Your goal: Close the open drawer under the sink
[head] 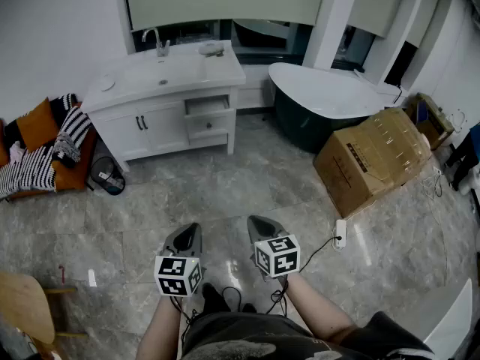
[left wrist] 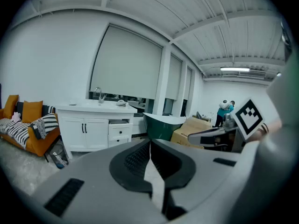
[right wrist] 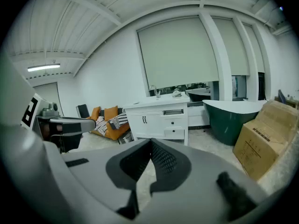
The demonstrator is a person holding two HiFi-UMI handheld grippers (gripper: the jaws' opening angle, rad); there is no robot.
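Both grippers are sitting nearest the head camera, just above our lap. We are holding the left gripper (head: 190,232) and the right gripper (head: 259,224) side by side, angled slightly down toward the tiled floor (head: 225,178). We are holding both sets of jaws clenched tip to tip, with nothing between them. We are judging this a suitable setting, since pushing a drawer front calls for no grasp.

We are standing well apart from the work area, so the next move calls for an approach across the floor.

- A dark bathtub (head: 322,96) is standing along the far wall, to the right of the cabinet.
- The white vanity cabinet (head: 154,126) is carrying the sink (head: 169,70) under the window.
- A cardboard box (head: 375,156) is lying on the floor at the right, clear of a straight path to the cabinet.
- An orange sofa (head: 41,156) is sitting at the cabinet's left.

The open drawer (head: 208,106) is the task's thing. It is the upper drawer in the cabinet's right-hand column, below the sink top, and it is standing pulled out. The lower drawer (head: 210,124) beneath it is sitting flush. We are judging the task as not yet begun: neither gripper is near the drawer front.
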